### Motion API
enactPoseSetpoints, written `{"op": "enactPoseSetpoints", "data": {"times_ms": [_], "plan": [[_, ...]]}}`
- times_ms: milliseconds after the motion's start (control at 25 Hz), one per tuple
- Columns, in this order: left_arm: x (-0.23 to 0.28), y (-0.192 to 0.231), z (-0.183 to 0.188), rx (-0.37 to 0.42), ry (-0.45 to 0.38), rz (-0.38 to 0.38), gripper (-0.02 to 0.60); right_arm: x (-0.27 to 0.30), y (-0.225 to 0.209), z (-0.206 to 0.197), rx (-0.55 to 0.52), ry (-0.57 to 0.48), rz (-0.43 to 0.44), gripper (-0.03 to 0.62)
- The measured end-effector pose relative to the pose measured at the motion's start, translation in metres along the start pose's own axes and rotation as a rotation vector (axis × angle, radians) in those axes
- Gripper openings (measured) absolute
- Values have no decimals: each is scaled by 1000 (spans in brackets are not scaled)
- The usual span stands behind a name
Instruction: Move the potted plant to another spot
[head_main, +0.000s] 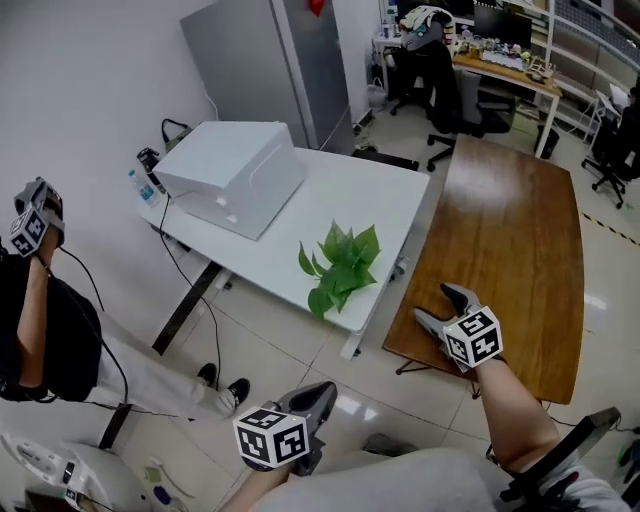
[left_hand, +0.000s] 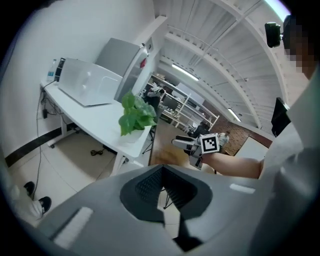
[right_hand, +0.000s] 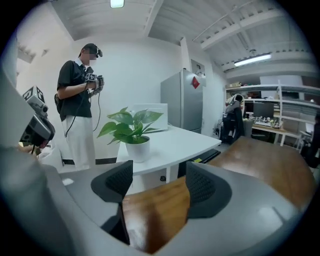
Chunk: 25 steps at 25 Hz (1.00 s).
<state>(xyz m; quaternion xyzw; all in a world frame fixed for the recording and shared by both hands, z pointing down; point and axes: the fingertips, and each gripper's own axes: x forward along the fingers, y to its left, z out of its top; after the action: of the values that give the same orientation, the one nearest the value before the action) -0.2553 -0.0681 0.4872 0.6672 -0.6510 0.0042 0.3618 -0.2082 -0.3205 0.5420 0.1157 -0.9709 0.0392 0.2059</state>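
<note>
White table (head_main: 385, 195) stands beside a wooden table (head_main: 520, 220); a white box (head_main: 235, 170) sits at its far end, and the potted plant (head_main: 340, 265) stands near its front edge, untouched. Right gripper (head_main: 432, 300) hovers over the wooden top's near corner, jaws apart & empty; left gripper (head_main: 322, 392) hangs lower, jaws together on nothing. Prob. the approach step: next move calls for reaching to the pot, straddling it w/ spread jaws, then clamping before any lift.

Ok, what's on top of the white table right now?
On the white table: the potted plant near the closest edge, a large white box at the far end. Whatever sits behind the box is covered.
</note>
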Motion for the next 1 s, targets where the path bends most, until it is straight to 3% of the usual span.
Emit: {"op": "enactPoseSetpoints", "data": {"times_ms": [80,200,400,720,1000], "plan": [[23,-25,3,35,21,-64,-5,-37,-21,-3,27,-18,-56,267],[54,-61,2,81,53,-146,-5,-94,-50,-13,67,-40,-152,110],[94,-115,-11,133,102,-258,-5,-184,-79,-41,107,-56,-295,2],[137,-197,-33,212,174,-430,-5,-325,-72,-85,238,-86,-412,0],[145,-228,-54,234,210,-492,-5,-386,-39,-129,362,-91,-474,0]]}}
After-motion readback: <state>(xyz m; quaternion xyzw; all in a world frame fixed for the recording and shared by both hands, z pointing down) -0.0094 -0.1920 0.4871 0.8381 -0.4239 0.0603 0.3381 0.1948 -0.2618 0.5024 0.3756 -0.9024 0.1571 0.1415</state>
